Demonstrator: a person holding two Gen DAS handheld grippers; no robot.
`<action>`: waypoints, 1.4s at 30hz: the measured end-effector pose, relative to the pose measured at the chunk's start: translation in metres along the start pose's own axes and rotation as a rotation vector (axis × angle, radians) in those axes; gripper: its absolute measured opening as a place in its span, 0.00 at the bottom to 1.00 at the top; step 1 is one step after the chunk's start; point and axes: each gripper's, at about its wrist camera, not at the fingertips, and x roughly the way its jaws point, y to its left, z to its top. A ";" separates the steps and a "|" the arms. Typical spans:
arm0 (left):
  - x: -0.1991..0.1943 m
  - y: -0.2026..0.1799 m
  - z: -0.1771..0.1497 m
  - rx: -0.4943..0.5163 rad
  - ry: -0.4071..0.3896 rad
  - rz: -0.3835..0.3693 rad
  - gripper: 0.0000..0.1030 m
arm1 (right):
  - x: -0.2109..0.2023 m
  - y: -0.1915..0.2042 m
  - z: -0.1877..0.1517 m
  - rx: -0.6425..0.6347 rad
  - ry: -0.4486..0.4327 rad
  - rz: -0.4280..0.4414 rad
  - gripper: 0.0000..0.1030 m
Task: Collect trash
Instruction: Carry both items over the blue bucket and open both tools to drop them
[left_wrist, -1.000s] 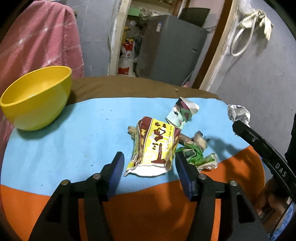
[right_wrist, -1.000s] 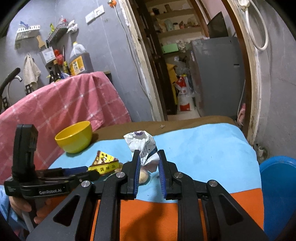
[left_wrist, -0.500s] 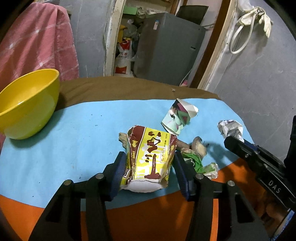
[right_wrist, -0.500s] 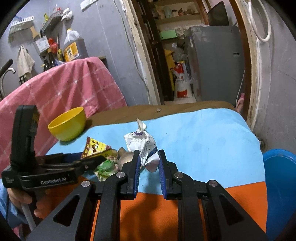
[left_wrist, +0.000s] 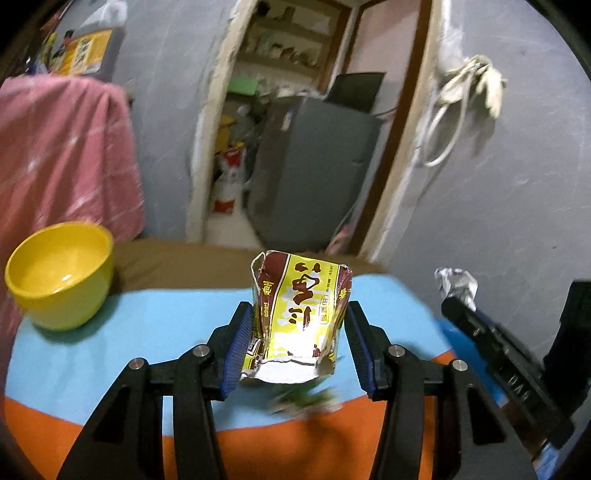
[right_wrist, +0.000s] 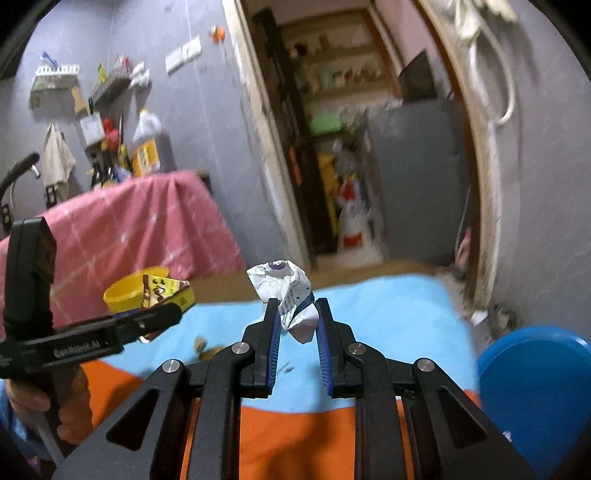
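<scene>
Both wrappers sit clamped between claws: packet (left_wrist: 301, 317) left claw (left_wrist: 297, 332), wad (right_wrist: 286, 295) right claw (right_wrist: 295, 321).

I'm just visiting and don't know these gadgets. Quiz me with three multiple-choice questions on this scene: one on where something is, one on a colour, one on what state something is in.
1. Where is the crumpled white paper wrapper?
A. inside the bowl
B. between the fingers of the right hand-held gripper
C. on the floor

2. What colour is the bowl on the table?
A. yellow
B. green
C. white

3. What state is the torn yellow-and-brown snack packet in?
A. lying flat on the table
B. stuffed in the blue bin
C. pinched in the left hand-held gripper, clear of the table

Answers:
1 B: the right wrist view shows both blue pads pressing on the wrapper.
2 A: both views show it yellow.
3 C: the left wrist view shows the packet clamped between the pads, above the tabletop.
</scene>
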 end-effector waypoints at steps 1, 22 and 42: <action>0.003 -0.012 0.003 0.008 -0.004 -0.022 0.44 | -0.004 -0.003 0.002 0.000 -0.017 -0.014 0.17; 0.143 -0.208 -0.037 0.151 0.377 -0.266 0.45 | -0.074 -0.178 -0.025 0.375 0.027 -0.394 0.20; 0.161 -0.202 -0.040 0.090 0.428 -0.254 0.58 | -0.086 -0.205 -0.035 0.489 0.031 -0.434 0.49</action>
